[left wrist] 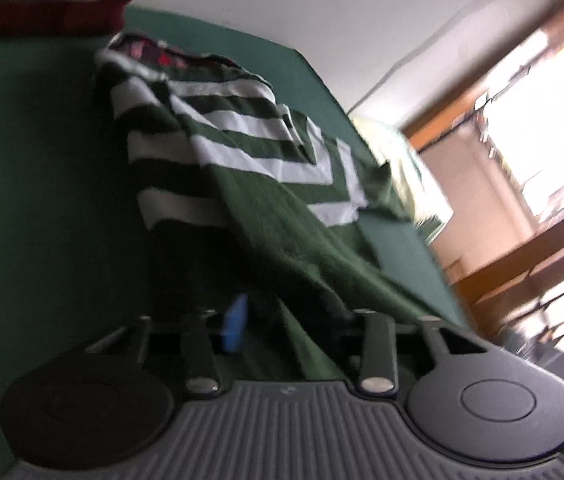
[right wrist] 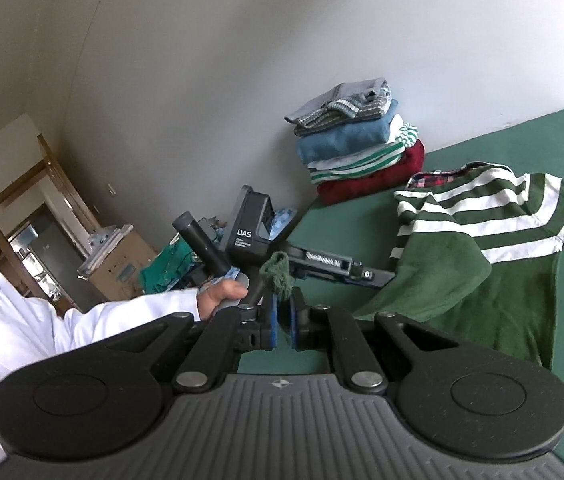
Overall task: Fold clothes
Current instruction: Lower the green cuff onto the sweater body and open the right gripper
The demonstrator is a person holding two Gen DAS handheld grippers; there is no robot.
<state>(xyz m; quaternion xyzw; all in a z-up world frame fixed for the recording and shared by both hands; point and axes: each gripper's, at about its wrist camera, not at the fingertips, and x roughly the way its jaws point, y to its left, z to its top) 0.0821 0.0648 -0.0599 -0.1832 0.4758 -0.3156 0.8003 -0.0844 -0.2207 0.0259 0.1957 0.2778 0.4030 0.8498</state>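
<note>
The fleecy green sweater with white stripes [right wrist: 494, 236] lies partly folded on the green cloth-covered table [right wrist: 530, 140], a plaid lining showing at its collar. The right gripper [right wrist: 282, 320] pinches a tuft of the sweater's edge between its blue pads. The left gripper [left wrist: 282, 320] stands parted, with nothing clamped. A stack of folded clothes [right wrist: 358, 140] sits against the plain grey wall [right wrist: 241, 60]; a bright wood-framed window [left wrist: 530, 128] shows beyond the table
</note>
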